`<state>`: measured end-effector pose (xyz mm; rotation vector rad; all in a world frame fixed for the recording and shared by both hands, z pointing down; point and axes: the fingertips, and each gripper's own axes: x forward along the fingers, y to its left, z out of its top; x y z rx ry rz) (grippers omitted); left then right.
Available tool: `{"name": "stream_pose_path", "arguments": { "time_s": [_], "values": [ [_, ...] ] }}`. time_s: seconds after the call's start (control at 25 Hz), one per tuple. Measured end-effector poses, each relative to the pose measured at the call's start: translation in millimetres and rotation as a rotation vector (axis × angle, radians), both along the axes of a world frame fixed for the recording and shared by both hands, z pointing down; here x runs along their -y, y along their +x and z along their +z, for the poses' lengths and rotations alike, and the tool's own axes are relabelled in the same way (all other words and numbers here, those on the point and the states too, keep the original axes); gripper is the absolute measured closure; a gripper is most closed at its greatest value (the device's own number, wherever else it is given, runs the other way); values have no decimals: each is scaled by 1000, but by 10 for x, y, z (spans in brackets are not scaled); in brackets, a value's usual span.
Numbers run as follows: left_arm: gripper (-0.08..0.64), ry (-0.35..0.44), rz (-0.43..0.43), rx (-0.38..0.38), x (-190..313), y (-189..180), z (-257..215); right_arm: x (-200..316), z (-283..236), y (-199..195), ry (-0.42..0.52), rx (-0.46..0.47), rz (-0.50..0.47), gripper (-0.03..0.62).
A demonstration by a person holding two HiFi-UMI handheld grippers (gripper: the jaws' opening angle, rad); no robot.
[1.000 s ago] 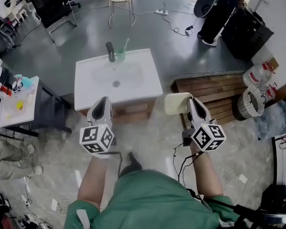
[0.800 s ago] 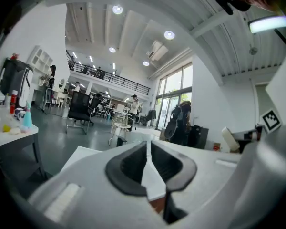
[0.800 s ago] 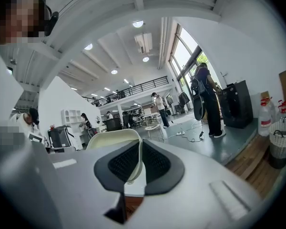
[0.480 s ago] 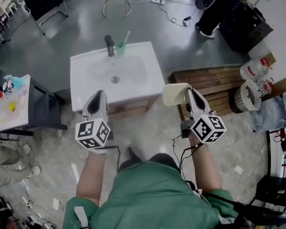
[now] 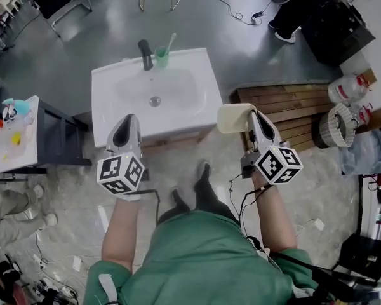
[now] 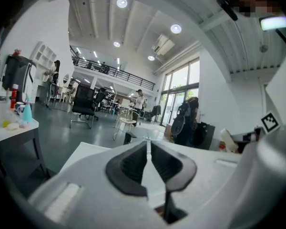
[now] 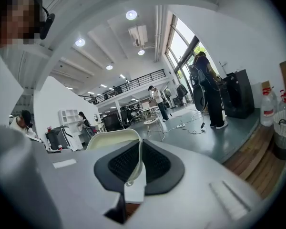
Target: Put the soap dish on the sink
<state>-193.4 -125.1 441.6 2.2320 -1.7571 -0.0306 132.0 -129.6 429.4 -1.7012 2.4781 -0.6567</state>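
The soap dish [image 5: 233, 118], cream-coloured with rounded corners, is held off the sink [image 5: 197, 110]. In the head view it sits just right of the sink's front right corner, over the near left edge of the wooden pallet [image 5: 292, 107]. The right gripper [image 5: 253, 121] is clamped on it. In the right gripper view, the two dark ribbed pads [image 7: 155, 163] of the right gripper [image 7: 140, 151] pinch the right-hand rim of the soap dish [image 7: 109, 138], and the rest of the dish projects forward and to the left of the jaws. The left gripper [image 5: 129, 121] hovers over the front edge of the sink. In the left gripper view the jaws of the left gripper [image 6: 148, 149] are drawn together at the tips with nothing between them. The only print that can be made out is the black-and-white square markers on the two cubes [image 5: 120, 173] [image 5: 278, 165]; they carry no lettering. The near end of the dish is hidden behind the right gripper in the head view, and its lower rim is hidden behind the pads in the right gripper view. At the back of the sink stand a dark faucet [image 5: 145, 54] and a green cup [image 5: 161, 57] holding a toothbrush. The items on the white side table [image 5: 13, 148] at the left edge are too small to identify.
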Motion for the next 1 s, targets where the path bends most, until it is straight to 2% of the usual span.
{"name": "stream_pose_path", "arguments": {
  "time_s": [0.32, 0.6, 1.0],
  "values": [
    [537, 0, -56, 48, 575, 296, -83, 834, 92, 201, -9, 29, -71, 575],
    [538, -43, -112, 72, 1048, 457, 48, 1563, 448, 302, -83, 22, -131, 575],
    [538, -126, -167, 107, 1342, 468, 372, 2036, 1161, 197, -214, 14, -197, 575]
  ]
}}
